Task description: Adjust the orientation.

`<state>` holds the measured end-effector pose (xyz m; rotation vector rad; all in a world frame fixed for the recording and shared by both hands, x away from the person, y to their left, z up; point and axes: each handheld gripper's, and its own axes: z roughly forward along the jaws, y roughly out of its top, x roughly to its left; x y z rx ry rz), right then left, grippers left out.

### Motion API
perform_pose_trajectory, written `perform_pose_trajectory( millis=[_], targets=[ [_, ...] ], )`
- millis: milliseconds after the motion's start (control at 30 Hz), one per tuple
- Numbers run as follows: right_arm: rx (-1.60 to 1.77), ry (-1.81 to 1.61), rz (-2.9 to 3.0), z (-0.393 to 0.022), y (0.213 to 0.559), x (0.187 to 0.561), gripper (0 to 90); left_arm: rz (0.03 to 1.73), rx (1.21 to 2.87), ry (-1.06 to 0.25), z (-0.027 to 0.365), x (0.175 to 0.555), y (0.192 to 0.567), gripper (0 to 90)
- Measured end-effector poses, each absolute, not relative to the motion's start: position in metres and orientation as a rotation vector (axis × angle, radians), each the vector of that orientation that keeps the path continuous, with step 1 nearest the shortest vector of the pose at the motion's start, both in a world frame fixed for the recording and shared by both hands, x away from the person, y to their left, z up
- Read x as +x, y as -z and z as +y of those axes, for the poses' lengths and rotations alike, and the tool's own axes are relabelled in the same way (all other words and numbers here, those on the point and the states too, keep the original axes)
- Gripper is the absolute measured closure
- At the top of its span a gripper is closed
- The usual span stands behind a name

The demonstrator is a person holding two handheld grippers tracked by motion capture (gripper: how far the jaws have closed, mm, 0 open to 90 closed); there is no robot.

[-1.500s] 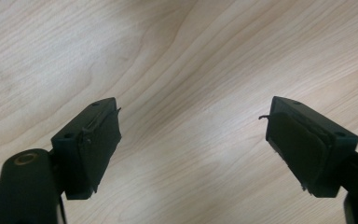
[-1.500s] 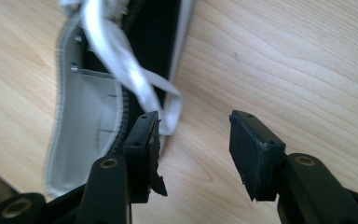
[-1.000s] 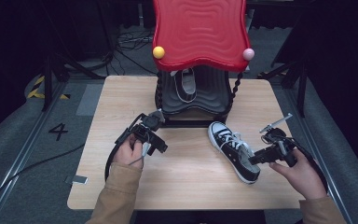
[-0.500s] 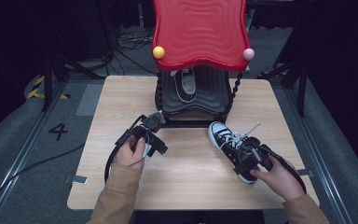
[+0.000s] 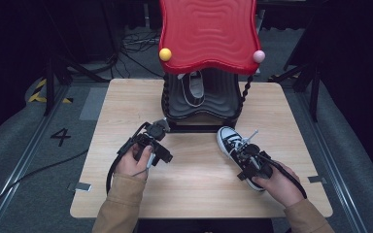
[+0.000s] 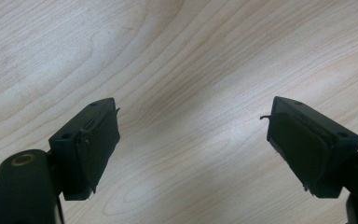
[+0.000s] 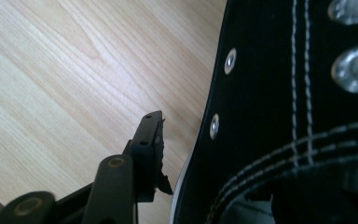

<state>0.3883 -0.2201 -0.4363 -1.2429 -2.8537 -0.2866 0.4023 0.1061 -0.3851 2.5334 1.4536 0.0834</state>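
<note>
On the tabletop [image 5: 199,189], right of centre, the sneaker [image 5: 229,138] lies with its toe toward the rack [image 5: 201,104], where its mate [image 5: 193,87] already sits. My right claw [image 5: 246,148] straddles its heel end; the jaws have just been closing with the black side wall between them, one pad not yet touching, the other hidden, presumably to lift it. My left claw [image 5: 158,130] idles wide and empty over bare wood.

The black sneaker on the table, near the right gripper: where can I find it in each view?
High view: the black sneaker lies right of centre, before the red stand, under the right gripper.
Left gripper view: not in it.
Right gripper view: its black side fills the right half.
Shared landmark: the wooden table.
</note>
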Motion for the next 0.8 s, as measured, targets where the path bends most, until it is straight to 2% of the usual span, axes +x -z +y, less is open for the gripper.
perform_pose_trajectory(
  millis=[167, 800],
  targets=[
    [-1.236, 0.343, -2.885, -0.216, 0.437, 0.390, 57.0, 1.473, 2.530, -0.078, 0.111, 0.402, 0.387, 17.1],
    [-1.363, 0.504, -2.859, -0.219, 0.438, 0.405, 72.3, 1.496, 2.550, -0.059, 0.117, 0.401, 0.393, 17.1]
  ],
)
